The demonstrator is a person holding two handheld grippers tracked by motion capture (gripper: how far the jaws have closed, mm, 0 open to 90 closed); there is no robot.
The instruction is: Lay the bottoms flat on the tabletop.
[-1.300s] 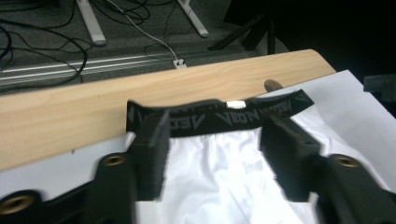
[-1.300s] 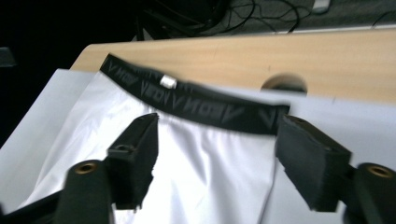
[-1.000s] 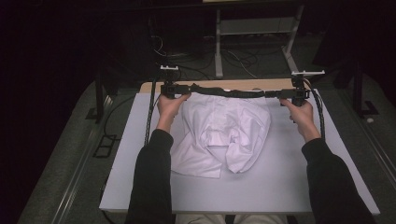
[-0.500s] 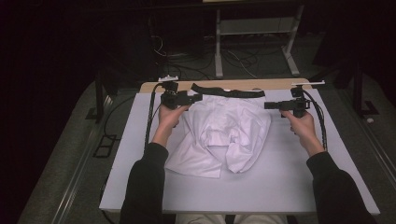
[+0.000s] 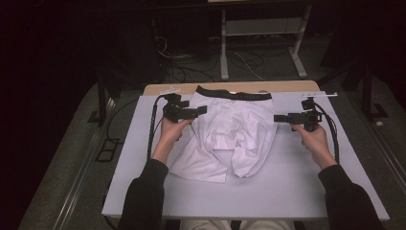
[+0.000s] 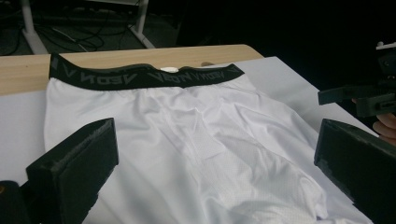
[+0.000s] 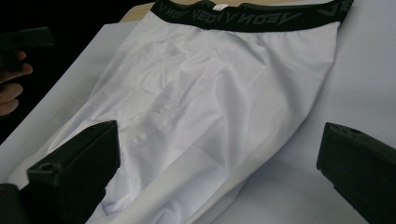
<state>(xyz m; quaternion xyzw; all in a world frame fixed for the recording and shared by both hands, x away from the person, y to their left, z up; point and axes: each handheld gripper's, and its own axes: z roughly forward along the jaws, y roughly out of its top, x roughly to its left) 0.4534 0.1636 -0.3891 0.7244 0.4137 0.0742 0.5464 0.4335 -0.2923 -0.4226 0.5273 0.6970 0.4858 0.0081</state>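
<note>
White boxer shorts [image 5: 239,132] with a black lettered waistband [image 5: 234,94] lie flat on the pale grey table [image 5: 297,187], waistband at the far side. My left gripper [image 5: 203,111] hovers at the garment's left edge, pointing right. Its jaws have just been opening and now stand wide in the left gripper view [image 6: 217,135], above the white cloth without gripping it. My right gripper [image 5: 277,117] hovers just off the right edge, pointing left. Its jaws have also just opened and stand wide apart [image 7: 219,130], with cloth and bare table beneath and nothing held.
A strip of wooden tabletop [image 5: 287,87] shows beyond the grey sheet. Behind it, on the dark floor, are cables [image 5: 191,64] and a metal stand [image 5: 224,43]. Bare table lies to the right of the shorts and at the near side.
Both grippers have left the ends of the waistband and drawn back toward me, dropping a little. The waistband now lies flat at the far edge.
</note>
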